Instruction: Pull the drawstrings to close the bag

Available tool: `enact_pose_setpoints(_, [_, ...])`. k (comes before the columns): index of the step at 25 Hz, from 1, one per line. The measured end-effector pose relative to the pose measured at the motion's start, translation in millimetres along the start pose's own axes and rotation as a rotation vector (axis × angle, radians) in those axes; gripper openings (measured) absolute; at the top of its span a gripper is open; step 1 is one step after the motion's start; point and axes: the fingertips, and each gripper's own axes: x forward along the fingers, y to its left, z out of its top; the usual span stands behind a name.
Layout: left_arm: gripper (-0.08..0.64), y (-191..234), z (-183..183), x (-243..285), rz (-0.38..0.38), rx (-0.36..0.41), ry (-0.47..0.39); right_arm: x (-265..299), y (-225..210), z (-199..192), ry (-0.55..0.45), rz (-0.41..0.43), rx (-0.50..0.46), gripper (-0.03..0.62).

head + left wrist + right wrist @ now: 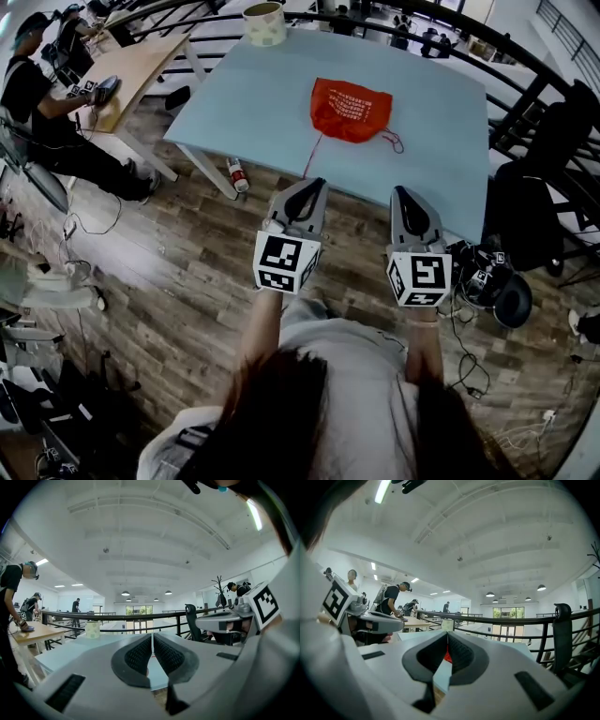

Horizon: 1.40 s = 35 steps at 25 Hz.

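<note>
The left gripper [152, 639] has its jaws pressed together, only a hairline slit showing between the ribbed pads, and in the head view a red drawstring [312, 155] runs in a straight line from the bag to their tips, so they appear clamped on it just past the near edge of the worktop [244, 112]. The right gripper [447, 643] also has its jaws together, with nothing held between them; a sliver of red seen through the gap below the tips is the bag farther off. Both grippers are held side by side, a little apart, over the wooden floor [178, 281] in front of the worktop's near edge, pointing toward it. The orange-red bag [351, 110] lies on the pale blue worktop, well beyond the jaws, its mouth end toward the person, and a second drawstring [394, 141] lies in a loose curl on the surface beside the bag's right corner. A roll of tape [264, 23] stands at the far edge of the worktop, a bottle [236, 174] lies on the floor under its left side, and a person [37, 103] sits at a wooden desk [141, 66] off to the left
</note>
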Motion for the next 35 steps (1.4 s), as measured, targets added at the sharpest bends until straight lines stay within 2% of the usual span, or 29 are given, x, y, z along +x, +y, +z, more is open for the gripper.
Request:
enact_pose_setpoints(8, [0.025, -30, 13, -2, 0.004, 0.015, -0.032, -19, -12, 6, -0.018, 0.010, -0.011, 0.026])
enact_pose_setpoints(18, [0.025, -47, 27, -10, 0.005, 0.020, -0.062, -31, -17, 14, -0.030, 0.010, -0.029, 0.025])
enact_pose_setpoints(28, [0.025, -49, 31, -23, 0.018, 0.012, -0.074, -36, -9, 13, -0.024, 0.030, -0.023, 0.025])
enact_pose_setpoints(35, [0.025, -44, 28, -30, 0.011, -0.024, -0.081, -36, -4, 13, -0.029, 0.028, -0.004, 0.025])
